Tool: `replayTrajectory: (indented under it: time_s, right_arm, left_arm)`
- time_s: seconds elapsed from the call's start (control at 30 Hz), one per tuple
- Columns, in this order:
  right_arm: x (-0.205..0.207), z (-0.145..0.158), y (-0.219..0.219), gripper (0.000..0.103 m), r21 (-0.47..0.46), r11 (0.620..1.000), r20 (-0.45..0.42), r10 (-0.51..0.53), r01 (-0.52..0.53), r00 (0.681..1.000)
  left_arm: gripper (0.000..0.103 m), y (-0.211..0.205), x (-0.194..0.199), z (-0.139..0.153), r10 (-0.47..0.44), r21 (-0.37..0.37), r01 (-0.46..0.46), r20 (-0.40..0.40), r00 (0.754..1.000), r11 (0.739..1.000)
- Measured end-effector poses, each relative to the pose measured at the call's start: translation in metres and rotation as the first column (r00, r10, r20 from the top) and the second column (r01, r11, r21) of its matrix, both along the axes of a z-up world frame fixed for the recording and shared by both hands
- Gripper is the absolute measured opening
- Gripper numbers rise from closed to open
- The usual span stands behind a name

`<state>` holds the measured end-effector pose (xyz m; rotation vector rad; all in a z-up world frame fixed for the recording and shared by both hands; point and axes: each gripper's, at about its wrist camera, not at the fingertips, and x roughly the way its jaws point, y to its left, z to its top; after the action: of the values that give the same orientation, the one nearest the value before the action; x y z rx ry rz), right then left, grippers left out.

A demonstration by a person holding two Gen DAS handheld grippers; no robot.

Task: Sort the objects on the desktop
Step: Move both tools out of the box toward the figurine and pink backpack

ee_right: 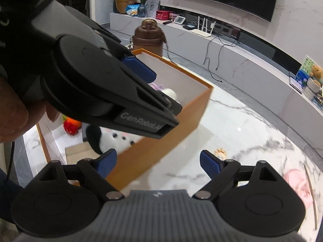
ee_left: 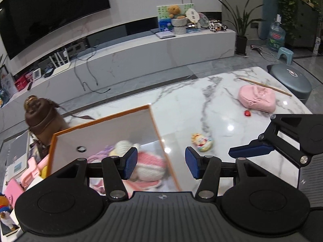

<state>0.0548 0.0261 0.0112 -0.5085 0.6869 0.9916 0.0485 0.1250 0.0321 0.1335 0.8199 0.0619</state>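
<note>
The orange box (ee_left: 105, 135) stood on the white marble table (ee_left: 212, 109), open at the top, its white inner walls showing. In the left wrist view its near right corner ran down between the left gripper's (ee_left: 161, 164) blue pads; one pad hung over the box's inside, the other over bare table, and neither pressed on anything. The jaws were spread with nothing pinched. Inside the box lay a pink-and-white knitted toy (ee_left: 149, 167), blurred, with something purple behind it.

The box's long axis ran from the near side of the table away toward the TV bench (ee_left: 141, 50), and a brown water bottle (ee_left: 42, 121) stood upright just behind its far left corner. Left of the box were a pink item and some printed cards, too blurred to name.

On the open table right of the box lay a small colourful figurine (ee_left: 201, 142), a tiny red object (ee_left: 247, 113), a pink knitted piece (ee_left: 257, 98) and, just beyond it, a thin wooden stick (ee_left: 264, 86) lying slantwise.

The right gripper (ee_right: 159, 165) was wide apart and empty, hovering over the box's near orange wall (ee_right: 161, 141). From its camera the left gripper crossed the upper left, blocking much of the box. A black-and-white plush (ee_right: 109, 141) and a red-orange toy (ee_right: 71, 126) showed below it.
</note>
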Motion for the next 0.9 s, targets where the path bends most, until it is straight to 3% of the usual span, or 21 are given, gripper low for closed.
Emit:
replayTrajectory:
  time_s: [0.43, 0.6, 0.67, 0.9]
  right_arm:
    - [0.048, -0.012, -0.065, 0.091, -0.023, 0.992, -0.033, -0.121, 0.12, 0.992]
    - [0.066, -0.018, -0.092, 0.091, -0.042, 0.984, -0.035, -0.174, 0.172, 0.984]
    - [0.074, -0.021, -0.106, 0.091, -0.05, 0.978, -0.035, -0.203, 0.201, 0.979]
    - [0.107, -0.032, -0.144, 0.091, -0.063, 0.942, -0.028, -0.331, 0.329, 0.943]
  left_arm:
    - [0.061, -0.053, 0.021, -0.017, -0.073, 0.02, 0.073, -0.03, 0.997, 0.997]
    - [0.062, -0.07, 0.036, -0.022, -0.078, -0.042, 0.077, -0.035, 0.996, 0.996]
    - [0.068, -0.075, 0.042, -0.025, -0.064, -0.08, 0.061, -0.034, 0.997, 0.995]
    - [0.069, -0.074, 0.058, -0.048, 0.086, -0.195, -0.092, -0.042, 0.995, 0.977]
